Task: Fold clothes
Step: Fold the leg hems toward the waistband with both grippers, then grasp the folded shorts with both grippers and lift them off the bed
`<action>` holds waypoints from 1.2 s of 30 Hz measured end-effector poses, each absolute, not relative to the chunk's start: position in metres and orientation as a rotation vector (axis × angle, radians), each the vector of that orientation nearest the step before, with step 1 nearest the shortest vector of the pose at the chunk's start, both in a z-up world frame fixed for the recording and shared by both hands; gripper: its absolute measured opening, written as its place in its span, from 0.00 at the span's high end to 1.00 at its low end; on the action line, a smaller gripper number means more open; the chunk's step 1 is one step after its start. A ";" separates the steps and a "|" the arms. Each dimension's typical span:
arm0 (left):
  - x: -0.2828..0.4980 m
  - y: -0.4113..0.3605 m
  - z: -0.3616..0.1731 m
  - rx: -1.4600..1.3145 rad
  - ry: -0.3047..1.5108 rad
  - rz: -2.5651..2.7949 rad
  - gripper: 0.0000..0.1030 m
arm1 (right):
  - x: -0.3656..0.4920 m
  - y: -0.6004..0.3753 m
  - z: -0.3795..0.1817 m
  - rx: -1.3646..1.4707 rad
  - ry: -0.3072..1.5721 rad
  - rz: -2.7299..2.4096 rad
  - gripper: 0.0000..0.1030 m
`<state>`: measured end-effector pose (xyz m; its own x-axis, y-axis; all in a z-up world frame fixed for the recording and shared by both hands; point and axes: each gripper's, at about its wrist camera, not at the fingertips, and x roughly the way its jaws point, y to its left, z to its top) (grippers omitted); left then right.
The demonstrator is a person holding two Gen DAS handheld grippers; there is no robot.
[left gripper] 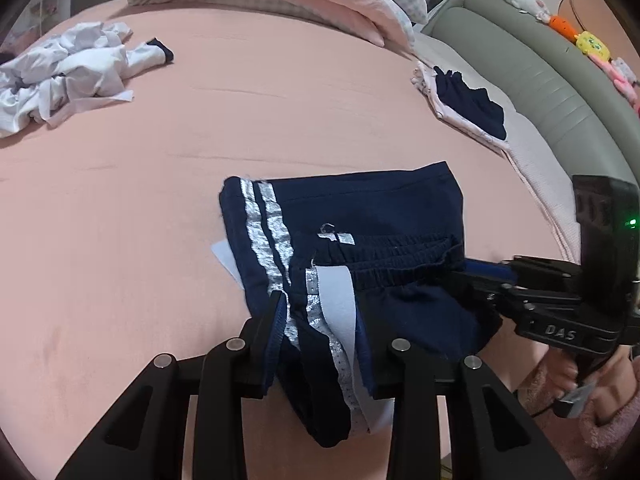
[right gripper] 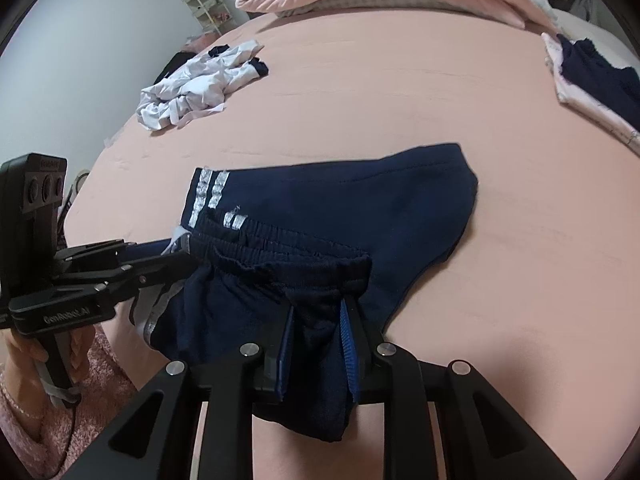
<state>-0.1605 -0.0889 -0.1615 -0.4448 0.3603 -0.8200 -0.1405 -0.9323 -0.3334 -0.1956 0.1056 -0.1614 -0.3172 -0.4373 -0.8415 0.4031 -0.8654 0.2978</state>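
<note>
From the left wrist camera, the other handheld black gripper carried raised letters reading "DAS" on its body, with a green light glowing on its upright block. The navy blue shorts with silver side stripes lay folded on the pink bedsheet, long axis running left to right, striped side toward the left. The left gripper had its fingers closed on the striped near edge, cloth bunched between them. A crumpled white garment lay well apart at far left.

From the right wrist camera, the left gripper showed "GenRobot.AI" printed on its side. The right gripper pinched the gathered elastic waistband, lifted above the sheet, while the far part of the shorts rested flat, stripes pointing away.
</note>
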 end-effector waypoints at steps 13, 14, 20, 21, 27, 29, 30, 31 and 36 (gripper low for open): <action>-0.160 -0.085 -0.167 -1.463 -0.295 2.389 0.85 | -0.189 0.091 -0.165 1.427 0.076 -2.264 0.81; -0.159 -0.086 -0.165 -1.453 -0.298 2.394 0.87 | -0.187 0.090 -0.163 1.418 0.083 -2.267 0.83; -0.154 -0.089 -0.154 -1.402 -0.329 2.429 0.88 | -0.188 0.087 -0.149 1.381 0.060 -2.275 0.88; -0.153 -0.089 -0.152 -1.394 -0.340 2.436 0.88 | -0.188 0.087 -0.147 1.377 0.060 -2.275 0.88; -0.155 -0.093 -0.139 -1.323 -0.381 2.479 0.88 | -0.193 0.084 -0.135 1.336 0.046 -2.295 0.88; -0.161 -0.093 -0.136 -1.317 -0.381 2.492 0.88 | -0.199 0.084 -0.130 1.318 0.031 -2.304 0.88; -0.164 -0.094 -0.135 -1.320 -0.377 2.499 0.88 | -0.202 0.084 -0.128 1.309 0.024 -2.308 0.88; -0.168 -0.094 -0.133 -1.320 -0.374 2.504 0.88 | -0.206 0.084 -0.127 1.305 0.019 -2.310 0.88; -0.187 -0.096 -0.125 -1.314 -0.348 2.525 0.88 | -0.225 0.078 -0.120 1.277 0.027 -2.321 0.88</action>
<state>-0.1869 -0.0961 -0.1253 -0.5507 0.3475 -0.7589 -0.1291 -0.9337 -0.3339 -0.2248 0.0782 -0.1197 -0.4440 -0.4050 -0.7993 0.4237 -0.8809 0.2110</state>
